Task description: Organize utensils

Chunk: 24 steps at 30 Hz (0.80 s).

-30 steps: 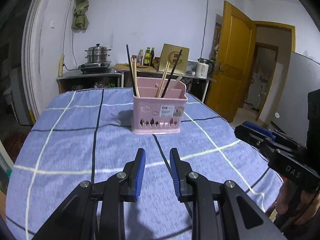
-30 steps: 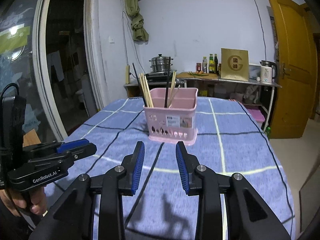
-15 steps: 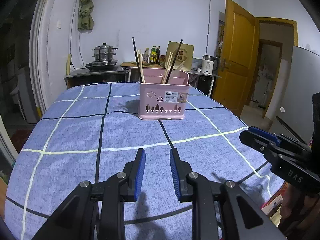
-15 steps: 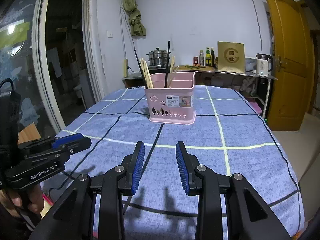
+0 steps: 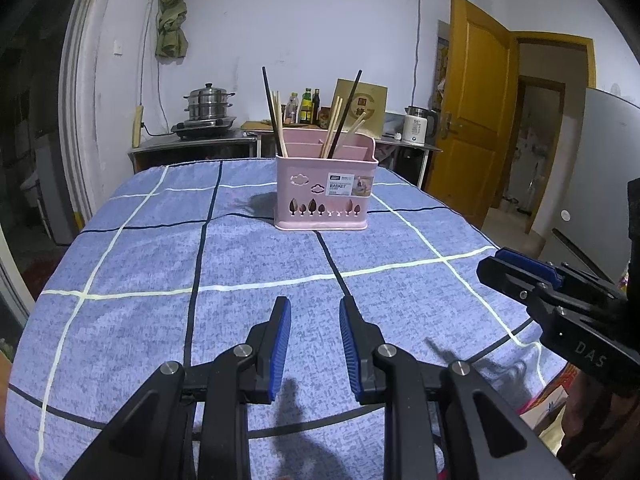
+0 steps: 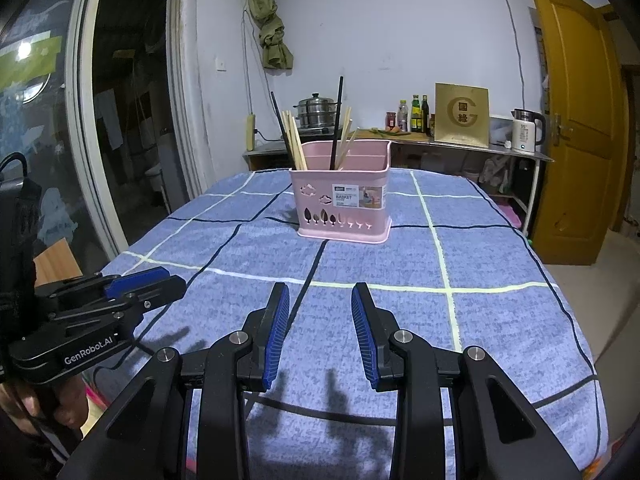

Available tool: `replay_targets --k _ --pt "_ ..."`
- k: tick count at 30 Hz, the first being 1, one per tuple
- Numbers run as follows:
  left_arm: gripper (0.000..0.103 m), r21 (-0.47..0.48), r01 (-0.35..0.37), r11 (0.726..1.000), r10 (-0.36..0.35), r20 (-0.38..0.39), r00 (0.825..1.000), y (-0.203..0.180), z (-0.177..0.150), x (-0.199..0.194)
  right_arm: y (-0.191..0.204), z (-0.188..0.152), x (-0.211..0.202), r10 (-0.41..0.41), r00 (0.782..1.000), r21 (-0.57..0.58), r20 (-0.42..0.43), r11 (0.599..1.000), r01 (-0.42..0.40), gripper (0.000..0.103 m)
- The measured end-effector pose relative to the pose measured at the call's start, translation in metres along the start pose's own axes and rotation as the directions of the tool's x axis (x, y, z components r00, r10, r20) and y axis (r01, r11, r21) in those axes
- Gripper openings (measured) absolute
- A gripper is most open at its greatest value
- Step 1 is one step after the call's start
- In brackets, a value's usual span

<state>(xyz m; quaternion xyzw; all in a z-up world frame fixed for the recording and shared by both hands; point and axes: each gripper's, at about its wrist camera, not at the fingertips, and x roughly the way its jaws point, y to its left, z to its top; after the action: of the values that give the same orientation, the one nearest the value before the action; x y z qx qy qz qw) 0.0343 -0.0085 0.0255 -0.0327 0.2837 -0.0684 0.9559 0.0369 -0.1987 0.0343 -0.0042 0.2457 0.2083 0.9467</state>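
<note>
We log, big to small: white-walled room w/ yellow door far right; table under blue checked cloth; steel counter at far wall w/ steamer pot, kettle. Pink utensil basket far-centre on cloth, chopsticks upright inside. Left gripper & right gripper: both spread, empty, over near edge.

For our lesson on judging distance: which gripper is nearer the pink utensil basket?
Right, though only slightly, as far as I can tell. The right gripper and left gripper both hover over the near tablecloth, with the pink basket straight ahead of each.
</note>
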Motion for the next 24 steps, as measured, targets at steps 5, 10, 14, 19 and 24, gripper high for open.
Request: replay_targets --k 5,10,14,19,24 --pt "0.025 -0.007 -0.001 1.000 0.001 -0.003 1.000 0.0016 -0.0014 0.0018 0.0007 -0.0012 0.0016 0.000 1.000 -0.001 -0.007 1.000 0.000 0.033" --pt "0.025 -0.010 0.003 1.000 -0.003 -0.007 1.000 0.0021 -0.0021 0.0036 0.0010 -0.0009 0.0039 0.003 1.000 -0.002 -0.012 1.000 -0.003 0.033" --pt "0.025 -0.007 0.001 1.000 -0.001 -0.007 1.000 0.0008 -0.0031 0.0033 0.0012 -0.0011 0.0045 0.005 1.000 -0.003 -0.015 1.000 -0.005 0.033" --pt "0.025 -0.009 0.004 1.000 -0.004 -0.004 1.000 0.0010 -0.0035 0.0023 0.0013 -0.0012 0.0051 0.006 1.000 -0.001 -0.018 1.000 -0.006 0.033" --pt "0.025 -0.008 0.006 1.000 -0.006 -0.006 1.000 0.0011 -0.0042 0.0020 0.0012 -0.0012 0.0050 0.008 1.000 -0.001 -0.019 1.000 -0.008 0.033"
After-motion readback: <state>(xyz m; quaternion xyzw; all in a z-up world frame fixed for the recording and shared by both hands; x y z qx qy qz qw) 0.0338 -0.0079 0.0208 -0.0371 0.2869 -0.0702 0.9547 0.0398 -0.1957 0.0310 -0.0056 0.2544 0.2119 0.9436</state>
